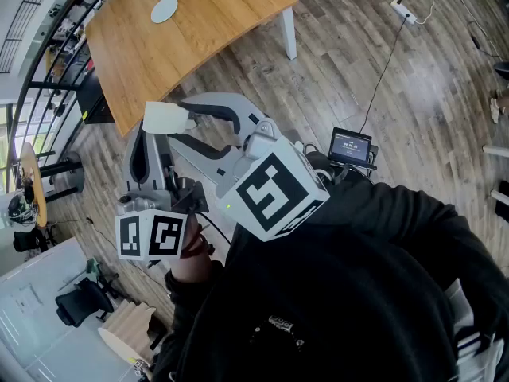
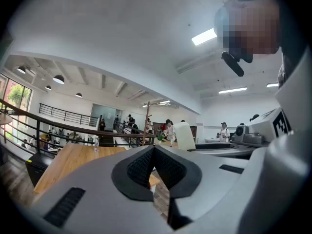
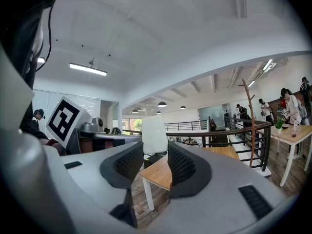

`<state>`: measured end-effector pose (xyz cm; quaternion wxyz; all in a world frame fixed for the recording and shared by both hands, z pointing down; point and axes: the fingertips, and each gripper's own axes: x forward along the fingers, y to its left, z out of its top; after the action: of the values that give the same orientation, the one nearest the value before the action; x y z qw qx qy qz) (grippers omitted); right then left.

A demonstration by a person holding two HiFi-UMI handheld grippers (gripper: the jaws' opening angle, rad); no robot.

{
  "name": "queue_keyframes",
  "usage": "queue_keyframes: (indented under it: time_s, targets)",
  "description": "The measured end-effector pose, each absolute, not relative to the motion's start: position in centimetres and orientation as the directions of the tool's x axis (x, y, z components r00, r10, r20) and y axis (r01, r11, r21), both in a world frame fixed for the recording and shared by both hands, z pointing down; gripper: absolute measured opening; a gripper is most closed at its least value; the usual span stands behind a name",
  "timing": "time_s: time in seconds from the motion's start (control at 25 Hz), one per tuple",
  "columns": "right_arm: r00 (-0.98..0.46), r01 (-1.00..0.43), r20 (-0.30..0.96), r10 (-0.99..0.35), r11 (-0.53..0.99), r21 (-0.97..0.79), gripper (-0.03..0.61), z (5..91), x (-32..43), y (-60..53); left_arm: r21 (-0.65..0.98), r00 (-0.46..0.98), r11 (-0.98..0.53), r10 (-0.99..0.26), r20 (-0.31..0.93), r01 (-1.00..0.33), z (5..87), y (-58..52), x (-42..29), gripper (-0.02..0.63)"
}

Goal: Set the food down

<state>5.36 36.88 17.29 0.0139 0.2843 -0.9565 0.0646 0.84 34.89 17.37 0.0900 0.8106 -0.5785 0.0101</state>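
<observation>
Filling the bottom of the head view, the person's black top (image 1: pixel 342 293) lies closest to the camera, with both tools held out in front of it. The left gripper (image 2: pixel 154 149) has its dark ribbed pads (image 2: pixel 141 167) pressed together with nothing between them. Beside it, the right gripper (image 3: pixel 155 150) has its jaws partly apart, clamped at the tips on a pale cream rectangular block of food (image 3: pixel 154 130), which stands upright between them. In the head view that block hangs in the air at the near edge of a curved light-wood table with white legs (image 1: pixel 207 38), not resting on it. Farther along the tabletop lies a small pale round disc (image 1: pixel 165 9). Beyond, a white power strip (image 1: pixel 404 10) lies on the wood-plank floor (image 1: pixel 382 78).
</observation>
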Motion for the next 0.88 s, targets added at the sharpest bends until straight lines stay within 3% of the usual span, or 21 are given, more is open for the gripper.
queue_keyframes:
  time_s: [0.88]
  targets:
    - [-0.861,-0.507,0.053,-0.507,0.842,-0.185,0.166,18.0,9.7,35.7,0.118,0.356,-0.340,-0.922,0.153,-0.933,17.7,33.5,6.5,-0.003]
